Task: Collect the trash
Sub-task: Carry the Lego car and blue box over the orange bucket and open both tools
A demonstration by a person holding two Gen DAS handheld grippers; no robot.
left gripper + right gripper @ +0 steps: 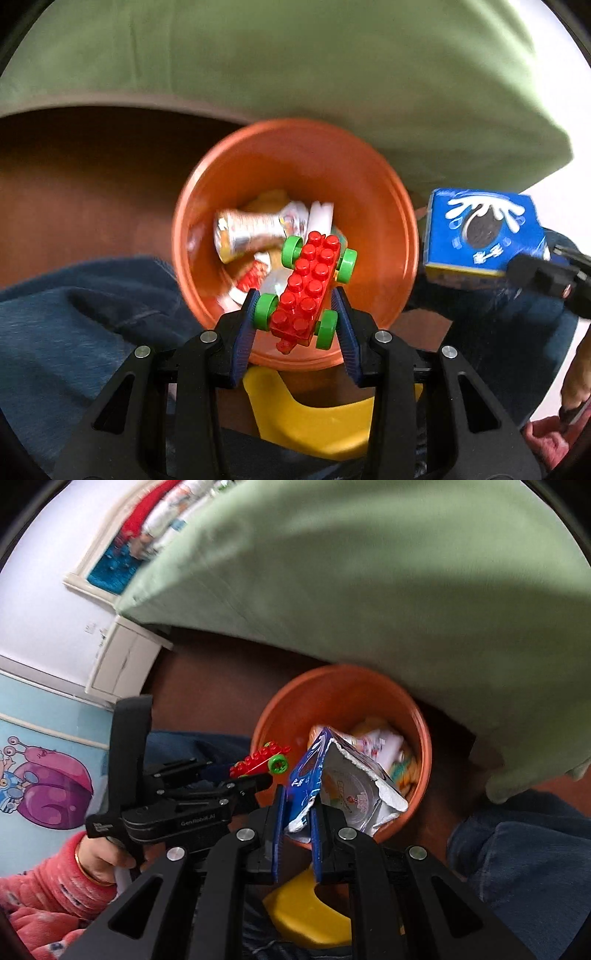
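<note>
Holding a toy car [308, 291] over the bin [391, 206], left gripper [300, 308] partly open, pads squeezing its green wheels. Pinching a torn blue box [312, 775] over the bin, right gripper [297, 812] squeezed tight. Wrappers [251, 230] lying inside the bin.

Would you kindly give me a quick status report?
Left gripper clamps red toy car over orange bin. Right gripper shut on torn blue cookie box. Nothing blocking.
</note>
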